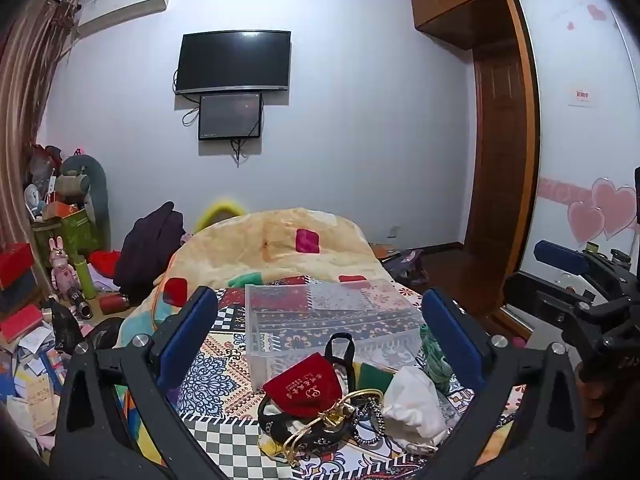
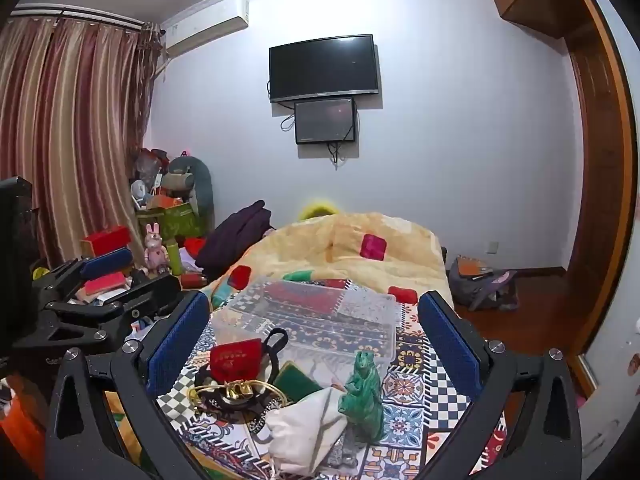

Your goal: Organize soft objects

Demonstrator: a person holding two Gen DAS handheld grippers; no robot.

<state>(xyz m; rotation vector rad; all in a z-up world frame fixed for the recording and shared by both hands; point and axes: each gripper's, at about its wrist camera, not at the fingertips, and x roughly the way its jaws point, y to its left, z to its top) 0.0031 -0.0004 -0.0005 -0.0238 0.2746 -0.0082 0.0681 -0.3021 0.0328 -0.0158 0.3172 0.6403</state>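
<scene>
A pile of small soft things lies on the patterned bedspread (image 1: 224, 364) near both grippers: a red velvet pouch (image 1: 306, 388) (image 2: 236, 358), a white cloth bag (image 1: 414, 404) (image 2: 306, 430), a green pouch (image 1: 374, 376) (image 2: 296, 384), gold bangles and dark straps (image 1: 324, 420) (image 2: 232, 394), and a green figurine (image 2: 364, 396). A clear plastic box (image 1: 332, 320) (image 2: 316, 316) stands just behind the pile. My left gripper (image 1: 320, 340) is open and empty above the pile. My right gripper (image 2: 314, 340) is open and empty, also above it.
A yellow patterned quilt (image 1: 280, 244) (image 2: 348, 248) is heaped at the far end of the bed. Cluttered boxes, toys and papers (image 1: 52, 280) fill the floor at the left. A wardrobe (image 1: 576, 120) stands to the right, a bag (image 2: 480, 284) on the floor.
</scene>
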